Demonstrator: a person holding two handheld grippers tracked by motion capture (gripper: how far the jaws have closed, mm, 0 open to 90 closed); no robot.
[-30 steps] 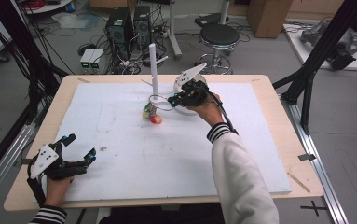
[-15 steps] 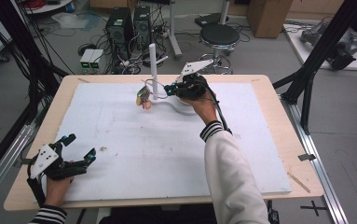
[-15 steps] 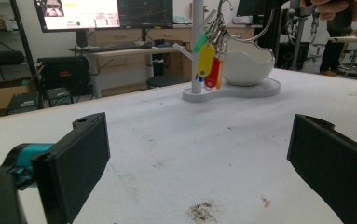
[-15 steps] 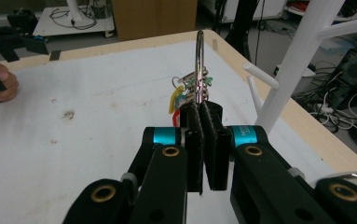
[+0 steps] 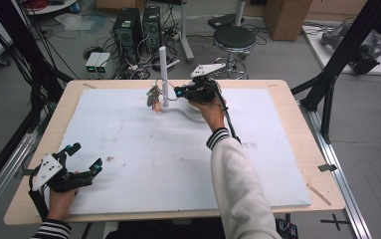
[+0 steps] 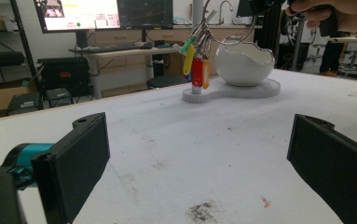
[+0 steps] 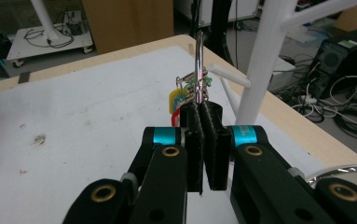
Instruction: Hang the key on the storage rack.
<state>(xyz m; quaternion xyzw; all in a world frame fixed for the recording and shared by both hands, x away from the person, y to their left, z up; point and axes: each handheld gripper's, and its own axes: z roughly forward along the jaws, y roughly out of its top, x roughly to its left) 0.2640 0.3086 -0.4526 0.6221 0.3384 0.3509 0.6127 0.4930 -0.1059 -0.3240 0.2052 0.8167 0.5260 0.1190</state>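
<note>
Right gripper [image 7: 202, 109] clenches the key ring [image 7: 198, 70] beside the white post [image 5: 163, 74]; its tags [image 6: 195, 67] half-hidden. Left gripper [image 5: 81, 162], jaws released, rests at seven o'clock on the counter [image 5: 287, 89].

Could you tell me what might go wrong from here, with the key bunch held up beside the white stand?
The right tool pinches only the thin metal ring of the key bunch, so the bunch could twist or slip out.

The hanging tags sit close to the stand's white post and its short peg; a swing could snag them or miss the peg.

A hard pull might shift the stand's base and its bowl.
</note>
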